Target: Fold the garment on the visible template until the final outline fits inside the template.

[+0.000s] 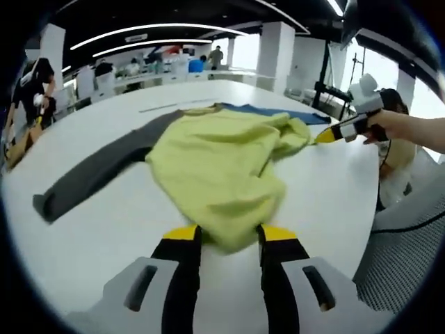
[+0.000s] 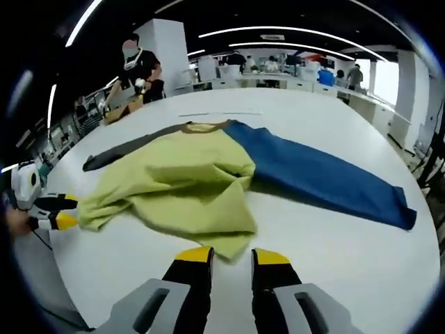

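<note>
White table (image 2: pixel 348 229), one garment (image 2: pixel 188 184), two grippers (image 1: pixel 226 240) (image 2: pixel 231 261).

No legible text, label or number anywhere.

Garment (image 2: pixel 201 181): one, yellow-green body, centre. Sleeves: two, one grey (image 2: pixel 128 152) at 10 o'clock, one blue (image 2: pixel 320 177) at 3 o'clock. Grippers: two, left gripper (image 1: pixel 228 235), right gripper (image 2: pixel 231 259). White table (image 2: pixel 334 257): one.
</note>
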Motion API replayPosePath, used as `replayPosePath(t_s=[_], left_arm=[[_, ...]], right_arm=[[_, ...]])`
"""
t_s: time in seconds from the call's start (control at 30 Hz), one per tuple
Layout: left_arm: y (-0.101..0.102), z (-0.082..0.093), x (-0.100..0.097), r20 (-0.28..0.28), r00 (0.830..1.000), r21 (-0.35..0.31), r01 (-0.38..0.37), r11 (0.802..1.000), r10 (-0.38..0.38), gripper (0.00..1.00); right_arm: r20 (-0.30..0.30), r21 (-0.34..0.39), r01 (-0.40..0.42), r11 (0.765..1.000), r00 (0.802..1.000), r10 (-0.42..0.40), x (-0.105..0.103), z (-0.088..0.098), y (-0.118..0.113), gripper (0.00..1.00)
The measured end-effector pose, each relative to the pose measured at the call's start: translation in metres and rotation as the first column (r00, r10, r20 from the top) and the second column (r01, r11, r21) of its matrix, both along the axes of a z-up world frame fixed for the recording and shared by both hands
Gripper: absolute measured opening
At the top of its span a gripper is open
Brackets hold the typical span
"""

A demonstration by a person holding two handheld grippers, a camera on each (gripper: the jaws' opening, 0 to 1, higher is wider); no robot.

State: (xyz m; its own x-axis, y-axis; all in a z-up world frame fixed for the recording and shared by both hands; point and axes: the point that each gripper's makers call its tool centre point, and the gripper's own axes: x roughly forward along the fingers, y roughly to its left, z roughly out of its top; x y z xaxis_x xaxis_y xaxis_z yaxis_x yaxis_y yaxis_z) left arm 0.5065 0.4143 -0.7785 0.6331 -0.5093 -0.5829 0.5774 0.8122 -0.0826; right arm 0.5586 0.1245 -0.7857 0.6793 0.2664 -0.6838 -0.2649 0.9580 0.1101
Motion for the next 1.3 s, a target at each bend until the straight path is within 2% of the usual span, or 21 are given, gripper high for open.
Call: replayPosePath(t_s=[0.17, 0.37, 0.5, 0.67, 0.77, 0.93, 1.03, 1.1, 1.2, 1.3], left_arm=[[0.0, -0.001, 0.001, 0.004, 1.0, 0.006, 0.007, 1.0, -0.007, 0.17], [-0.001, 0.006, 0.008, 0.001, 1.0, -0.029, -0.005, 1.0, 0.005, 0.01], [-0.005, 0.015, 0.014, 0.019, 1.0, -0.029, 0.01, 1.0, -0.009, 0.0], [-0.012, 0.042, 0.026, 0.069, 0.997, -0.056, 0.031, 0.998, -0.027, 0.0], [-0.015, 0.058, 0.036, 0.101, 0.995, -0.076, 0.034, 0.997, -0.026, 0.0], [-0.021, 0.079, 0.062, 0.14, 0.99, -0.117, 0.021, 0.993, -0.005, 0.0], [-0.027, 0.084, 0.078, 0.148, 0.989, -0.122, 0.018, 0.992, 0.0, 0.0], [-0.032, 0.083, 0.088, 0.157, 0.987, -0.094, 0.024, 0.995, -0.009, 0.0], [-0.04, 0.082, 0.098, 0.155, 0.988, -0.101, 0.03, 0.994, -0.015, 0.0], [-0.049, 0.077, 0.108, 0.156, 0.987, -0.08, 0.047, 0.996, -0.034, 0.0]], right_arm=[[0.011, -0.002, 0.01, 1.0, 1.0, -0.01, 0.0, 0.0, 0.003, 0.08], [0.017, -0.017, 0.008, 1.0, 1.0, -0.007, 0.001, -0.001, 0.002, 0.0], [0.013, -0.009, -0.009, 1.0, 1.0, 0.009, 0.0, 0.001, 0.003, 0.0], [0.028, -0.011, -0.064, 0.998, 0.998, 0.065, -0.003, 0.013, 0.008, 0.0], [0.044, -0.017, -0.096, 0.995, 0.994, 0.096, -0.003, 0.025, 0.009, 0.0], [0.036, -0.018, -0.147, 0.989, 0.988, 0.147, -0.004, 0.035, 0.01, 0.0], [0.034, -0.025, -0.169, 0.985, 0.985, 0.17, -0.005, 0.039, 0.01, 0.0], [0.034, -0.028, -0.177, 0.984, 0.983, 0.178, -0.004, 0.04, 0.009, 0.0], [0.028, -0.024, -0.175, 0.984, 0.984, 0.176, -0.003, 0.039, 0.007, 0.0], [0.02, -0.022, -0.172, 0.985, 0.985, 0.172, -0.002, 0.036, 0.006, 0.0]])
